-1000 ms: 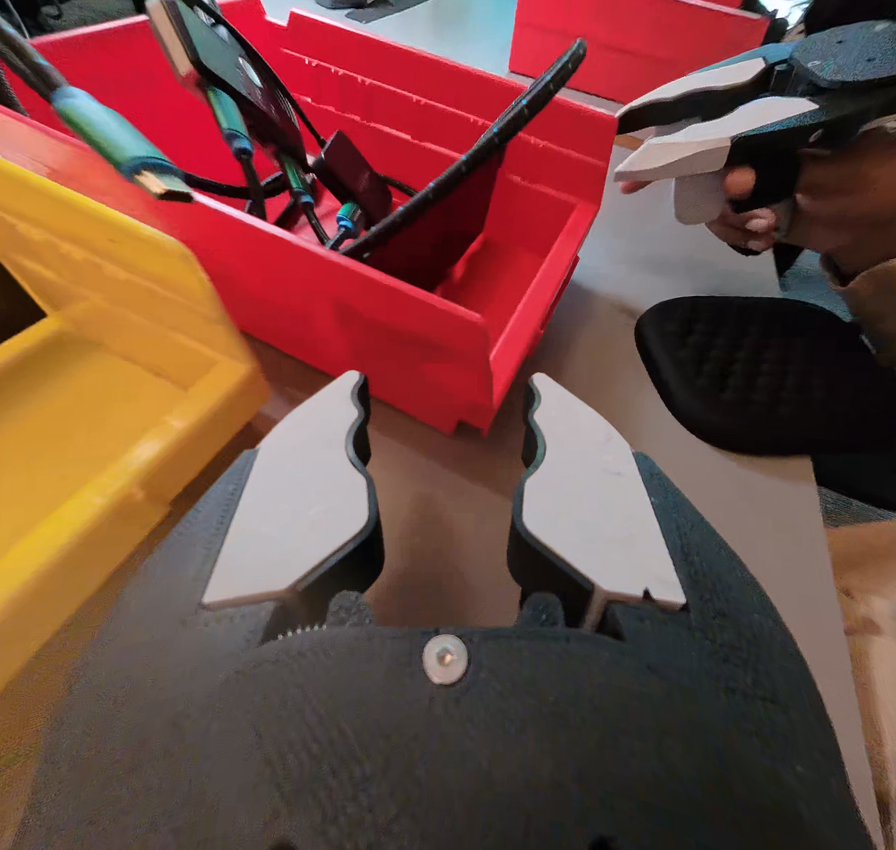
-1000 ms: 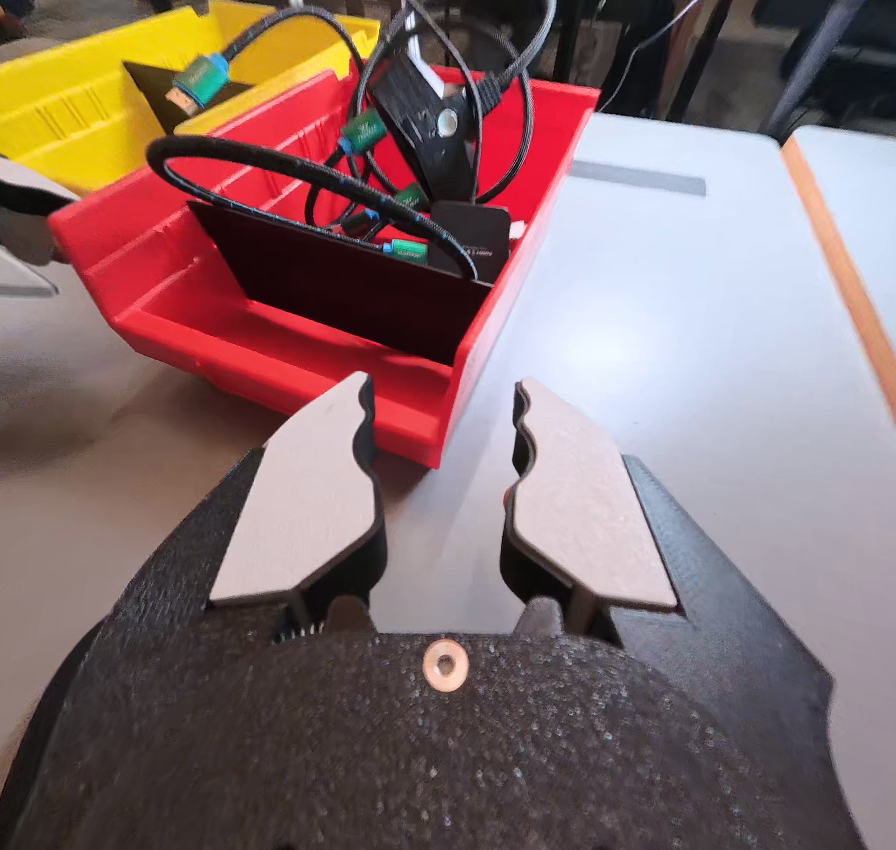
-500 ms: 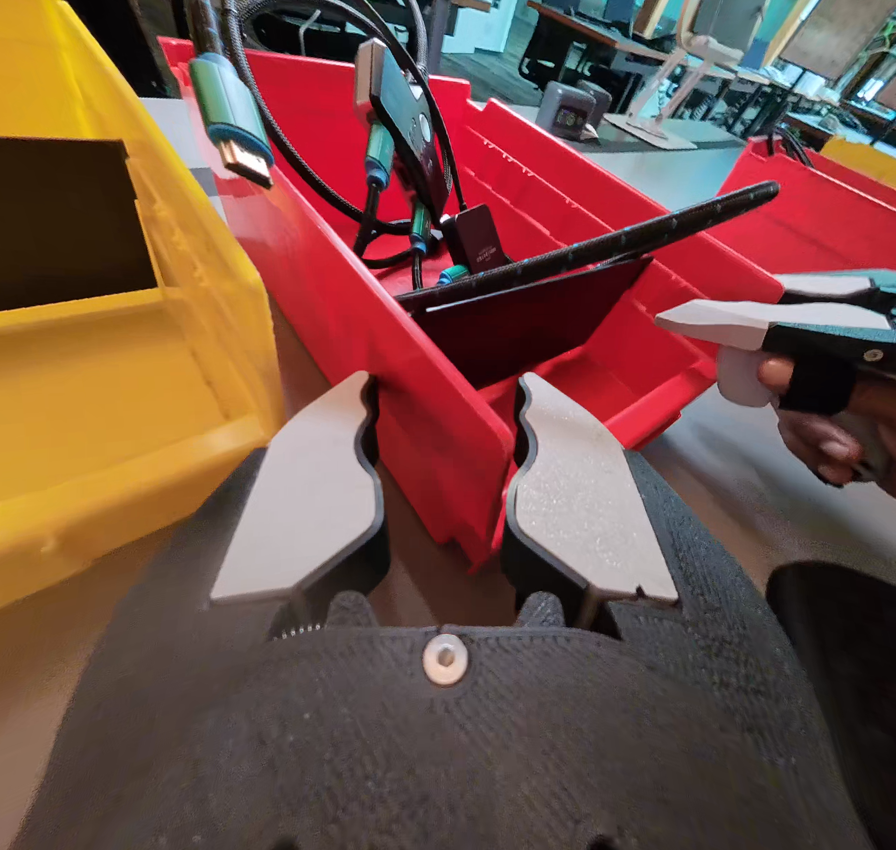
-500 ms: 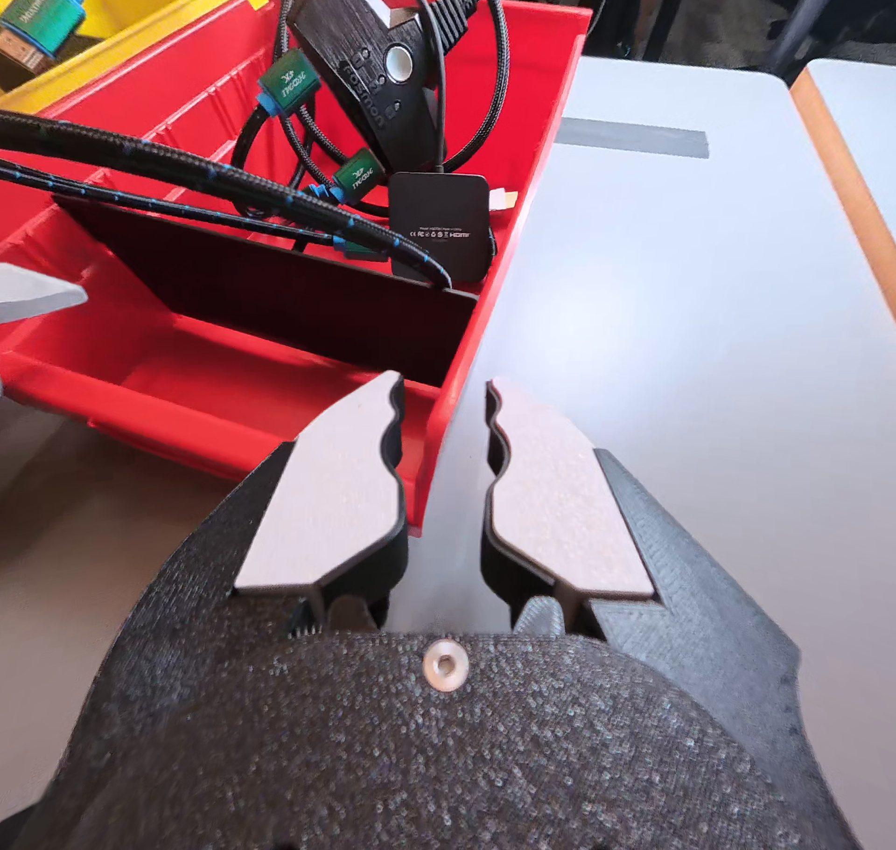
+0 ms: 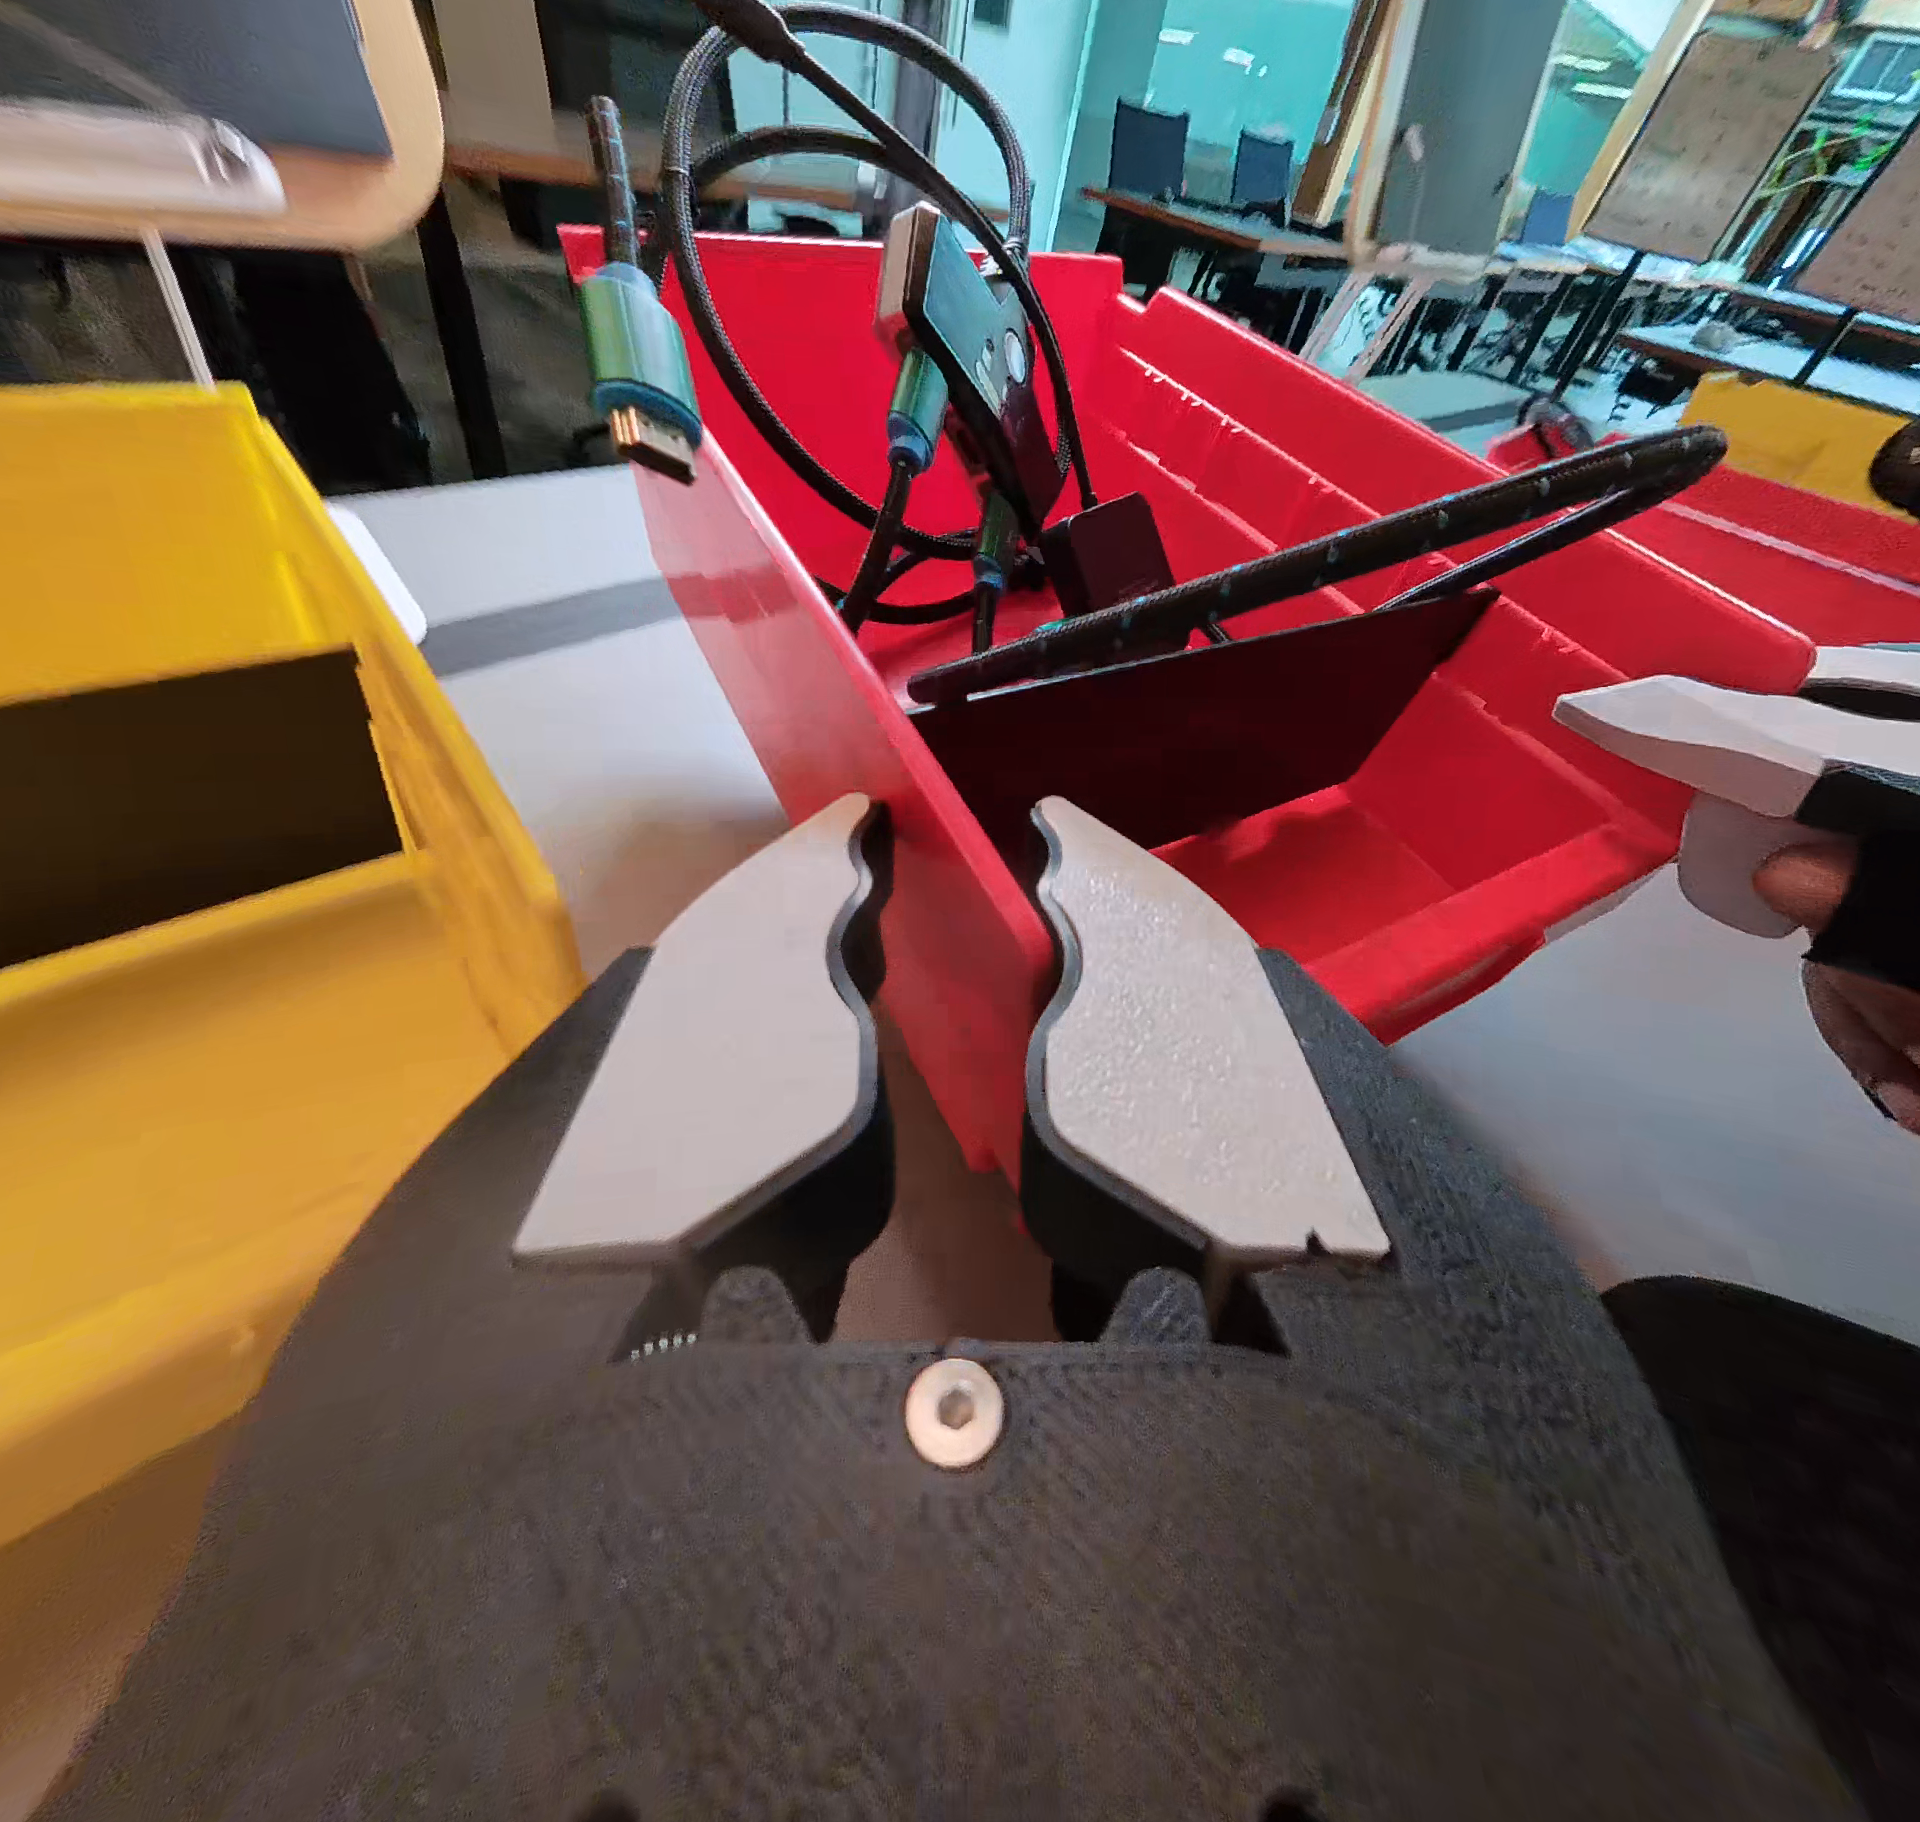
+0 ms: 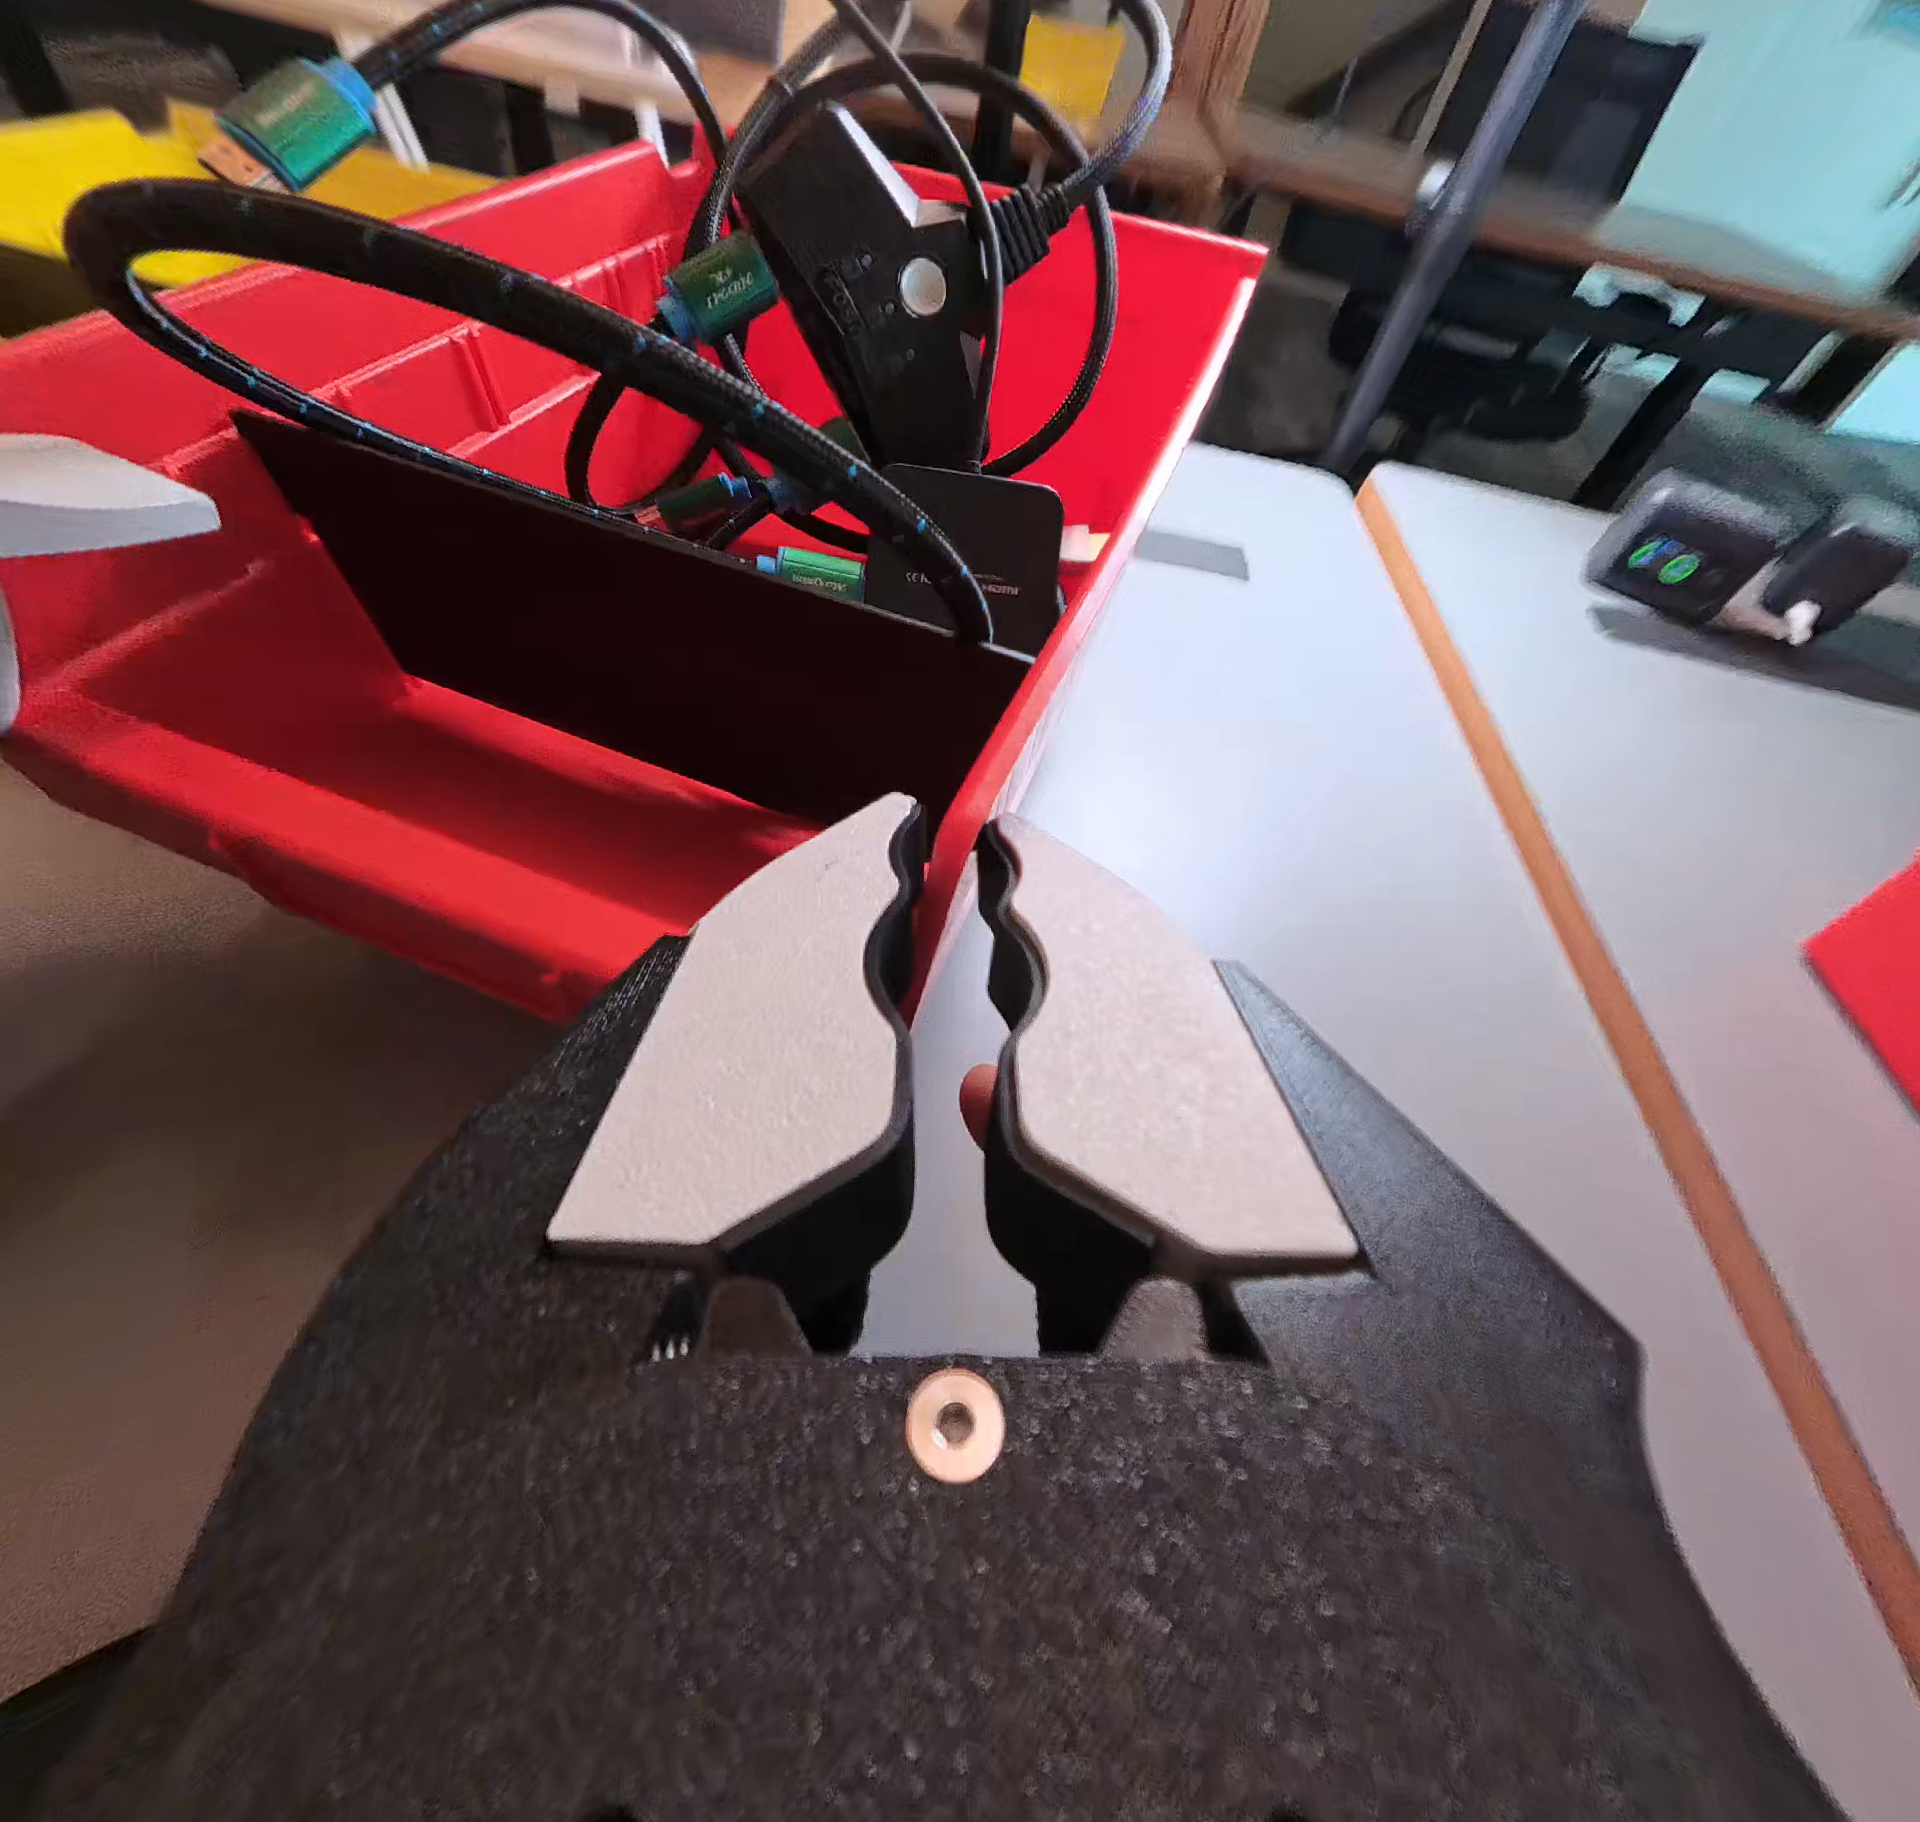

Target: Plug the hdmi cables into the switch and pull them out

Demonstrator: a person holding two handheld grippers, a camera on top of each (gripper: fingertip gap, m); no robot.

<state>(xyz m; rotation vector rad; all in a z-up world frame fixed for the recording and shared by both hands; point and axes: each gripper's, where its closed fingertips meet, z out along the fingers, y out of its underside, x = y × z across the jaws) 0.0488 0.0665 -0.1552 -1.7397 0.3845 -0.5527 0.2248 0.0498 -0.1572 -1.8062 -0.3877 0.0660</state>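
Note:
A red bin [image 5: 1340, 484] holds a black HDMI switch [image 5: 971, 359] with braided cables plugged into it, and a smaller black box [image 5: 1112, 551]. One green-sleeved HDMI plug [image 5: 634, 370] hangs free over the bin's left wall. My left gripper [image 5: 954, 822] is shut on that left wall. My right gripper [image 6: 951, 827] is shut on the bin's right wall [image 6: 1081, 629]. The right wrist view also shows the switch [image 6: 883, 286], the free plug [image 6: 296, 120] and the small box [image 6: 966, 546]. A black divider [image 6: 644, 629] crosses the bin.
A yellow bin [image 5: 208, 941] stands close on the left of the red one. The grey table [image 6: 1299, 785] extends to the right, with a wood-edged second table and a small dark device [image 6: 1704, 557] on it. Another red bin [image 5: 1766, 525] lies beyond. The tips of one gripper are about 20 cm away from the tips of the other.
Both grippers moved forward onto the red bin's side walls and closed on them. Both views now look more level, with more of the room behind the bin.

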